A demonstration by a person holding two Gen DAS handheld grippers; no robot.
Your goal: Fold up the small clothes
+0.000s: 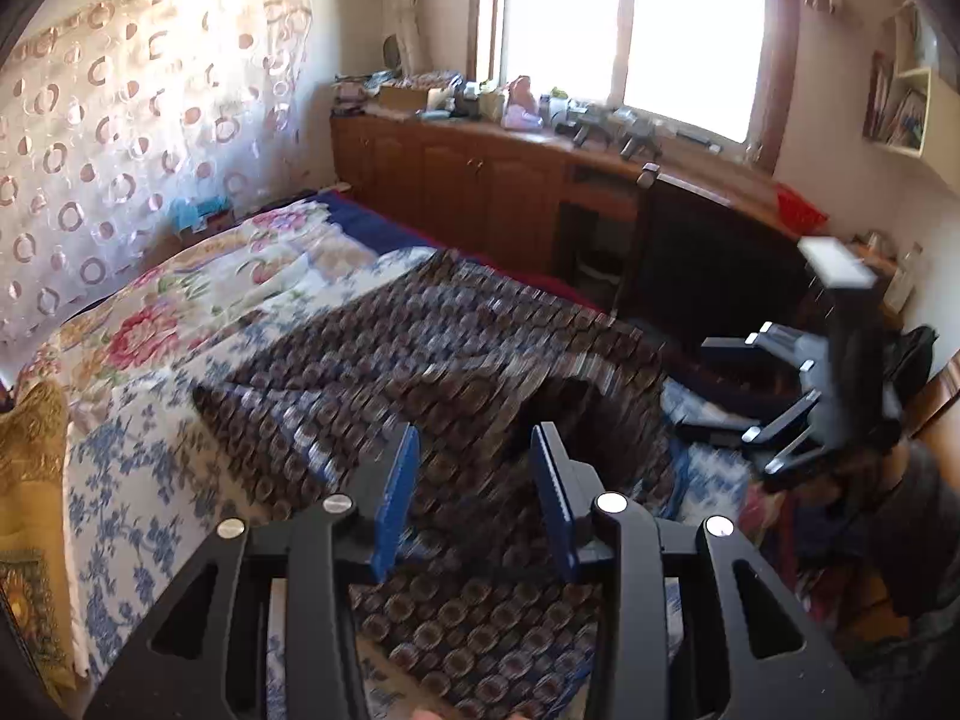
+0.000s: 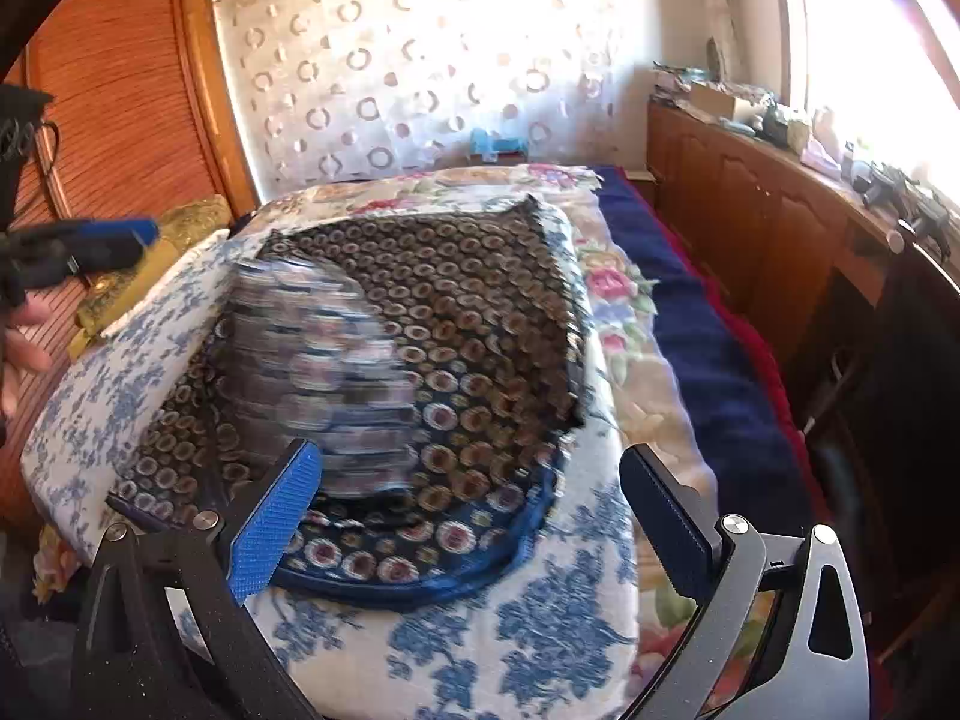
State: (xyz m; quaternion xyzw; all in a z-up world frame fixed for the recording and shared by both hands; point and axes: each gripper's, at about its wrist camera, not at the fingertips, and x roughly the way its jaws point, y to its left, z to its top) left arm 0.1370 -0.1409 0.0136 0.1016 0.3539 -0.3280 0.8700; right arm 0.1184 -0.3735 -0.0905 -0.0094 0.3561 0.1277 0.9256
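Observation:
A dark garment with a brown and blue circle print (image 1: 420, 348) lies spread on the bed, and it also shows in the right wrist view (image 2: 456, 324). A flap of it (image 2: 318, 354) is blurred with motion near its left side. My left gripper (image 1: 474, 450) is open and empty just above the garment's near part. It also shows at the left edge of the right wrist view (image 2: 114, 240). My right gripper (image 2: 474, 474) is wide open and empty above the garment's blue-trimmed near edge. It also appears at the right in the left wrist view (image 1: 714, 384).
The bed has a blue-flowered white sheet (image 2: 540, 618), a floral quilt (image 1: 180, 300) and a navy blanket (image 2: 708, 360). A yellow cushion (image 1: 30, 480) lies at the bed's left. A wooden cabinet (image 1: 480, 180) with clutter runs under the window. A wooden wardrobe (image 2: 120, 90) stands left.

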